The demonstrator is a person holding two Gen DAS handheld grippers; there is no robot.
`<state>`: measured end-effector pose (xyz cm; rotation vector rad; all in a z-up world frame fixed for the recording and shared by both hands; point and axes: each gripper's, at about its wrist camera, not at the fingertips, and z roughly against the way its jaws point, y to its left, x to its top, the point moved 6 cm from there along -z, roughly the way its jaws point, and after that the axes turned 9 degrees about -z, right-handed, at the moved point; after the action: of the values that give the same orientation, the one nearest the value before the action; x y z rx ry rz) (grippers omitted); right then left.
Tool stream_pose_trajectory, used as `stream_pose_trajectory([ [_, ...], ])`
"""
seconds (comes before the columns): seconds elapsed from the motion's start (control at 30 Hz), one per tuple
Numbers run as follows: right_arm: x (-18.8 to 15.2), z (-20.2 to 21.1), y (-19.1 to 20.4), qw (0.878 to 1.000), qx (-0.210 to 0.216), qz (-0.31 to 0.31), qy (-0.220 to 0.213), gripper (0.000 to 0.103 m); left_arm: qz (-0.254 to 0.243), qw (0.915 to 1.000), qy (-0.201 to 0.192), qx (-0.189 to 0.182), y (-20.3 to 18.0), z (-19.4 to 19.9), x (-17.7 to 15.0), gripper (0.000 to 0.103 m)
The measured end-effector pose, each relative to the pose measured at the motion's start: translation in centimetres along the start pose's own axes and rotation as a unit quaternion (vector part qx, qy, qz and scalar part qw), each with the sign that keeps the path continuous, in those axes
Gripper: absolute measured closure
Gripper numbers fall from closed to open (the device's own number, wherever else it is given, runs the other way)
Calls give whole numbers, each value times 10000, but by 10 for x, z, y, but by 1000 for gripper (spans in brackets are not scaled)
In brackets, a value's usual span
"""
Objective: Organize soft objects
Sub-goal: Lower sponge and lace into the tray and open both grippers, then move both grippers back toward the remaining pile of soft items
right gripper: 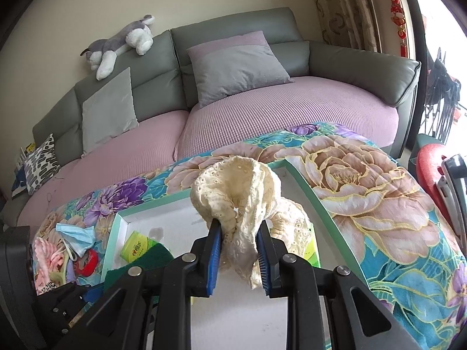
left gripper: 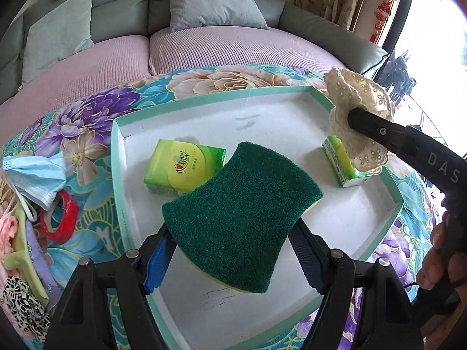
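Clamped across its narrow waist, the green scouring sponge (left gripper: 242,218) sits between the wide-set jaws of the left gripper (left gripper: 233,259), held above the white tray (left gripper: 292,116), probably to be set down beside the tissue pack (left gripper: 184,169) lying there. Over the tray's far corner, the right gripper (right gripper: 238,250) is pinched nearly closed on a bunched cream lace cloth (right gripper: 236,195), its loose folds hanging free, seemingly bound for the same tray.

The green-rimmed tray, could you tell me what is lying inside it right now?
Two green tissue packs lie in the tray. The held sponge and lace cloth partly cover them.
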<state>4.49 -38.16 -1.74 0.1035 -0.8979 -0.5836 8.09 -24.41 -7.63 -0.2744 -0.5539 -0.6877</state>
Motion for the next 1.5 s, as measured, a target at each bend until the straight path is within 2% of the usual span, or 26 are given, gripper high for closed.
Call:
stream_pose_trajectory([
  [0.2,-5,-6,5,9999,-21,82,98,79,171,9994,112,270,14,-15,1,25],
  [0.5,-6,-7,5,9998,-107,113,123,75,489,9984,-15,286,33,-9,5,25],
  [0.57,-4,-5,4,9997,-204,120,101,59,457,9982,-46,378,33,-3,7,24],
  [0.6,-4,-3,3,9995,-276,123,72,38,459,9981,-71,401,34,1,8,23],
  [0.63,-3,-1,3,9993,-337,127,27,29,479,9980,-85,406,34,3,9,21],
  [0.77,1,6,2,9994,-317,104,-19,27,560,9973,-185,446,38,16,11,15],
  [0.9,0,9,4,9984,-496,260,-14,15,705,9951,-340,603,46,32,11,15],
  [1.0,-3,8,3,9972,-661,350,68,0,952,9904,-515,860,63,43,9,14],
  [1.1,-9,6,-2,9947,-905,424,234,0,1315,9800,-683,1332,88,56,0,0],
  [1.2,-13,5,-7,9934,-1013,414,345,0,1619,9685,-769,1727,114,69,-12,0],
  [1.3,-17,5,-6,9927,-1032,435,448,0,1913,9611,-789,1829,133,77,-25,0],
  [1.5,-30,4,7,9902,-1005,682,684,0,2137,9517,-689,2096,154,90,-49,0],
])
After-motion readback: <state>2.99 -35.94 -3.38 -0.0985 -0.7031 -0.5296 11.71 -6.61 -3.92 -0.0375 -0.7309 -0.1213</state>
